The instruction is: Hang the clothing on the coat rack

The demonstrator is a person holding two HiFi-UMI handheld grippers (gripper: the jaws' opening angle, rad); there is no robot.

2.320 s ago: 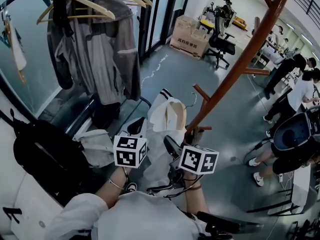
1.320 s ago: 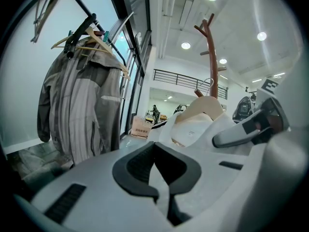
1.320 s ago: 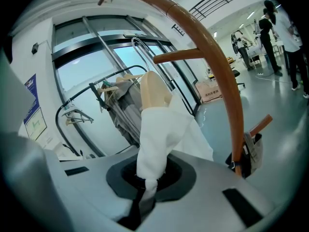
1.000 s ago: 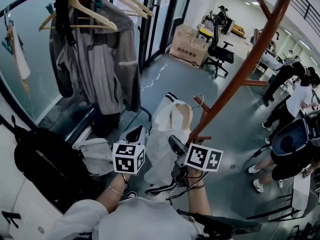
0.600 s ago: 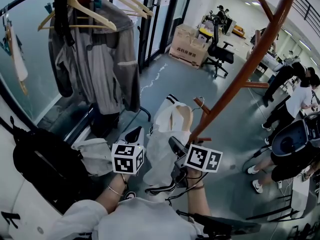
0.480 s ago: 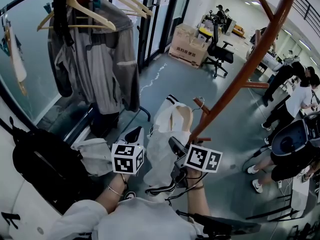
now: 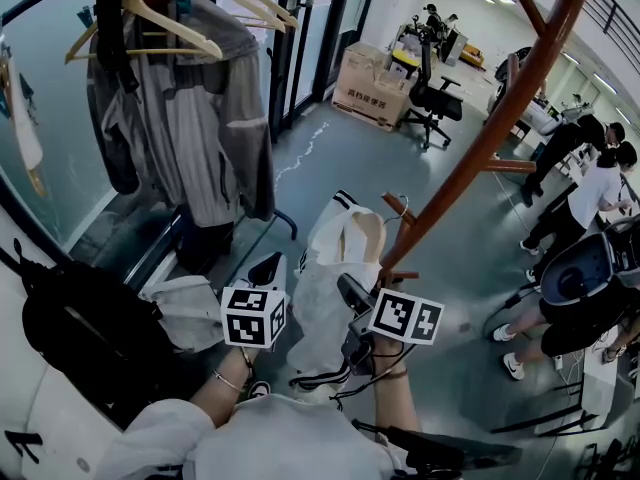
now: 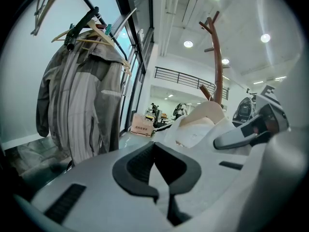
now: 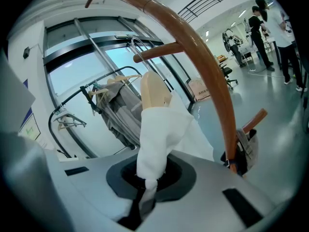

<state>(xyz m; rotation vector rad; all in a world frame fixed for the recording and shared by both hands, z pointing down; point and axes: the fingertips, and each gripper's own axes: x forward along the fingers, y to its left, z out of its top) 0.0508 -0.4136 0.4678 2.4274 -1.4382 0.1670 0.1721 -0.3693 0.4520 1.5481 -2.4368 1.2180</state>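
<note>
Pinches a fold of the white garment (image 9: pixel 161 124) in the right gripper (image 9: pixel 145 187), jaws pressed tight on the cloth. Holds it up on its wooden hanger (image 9: pixel 152 88) just beside the brown coat rack (image 7: pixel 480 133), wire hook (image 9: pixel 136 46) near a lower peg (image 9: pixel 164 50). Shows the left gripper (image 8: pixel 161 178) beside the garment's left edge, jaws drawn together (cloth between them or not, cannot tell).

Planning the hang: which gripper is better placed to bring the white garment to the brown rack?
Probably right. The right gripper is shut on the white garment, close beside the coat rack; the left gripper is shut on nothing.
</note>
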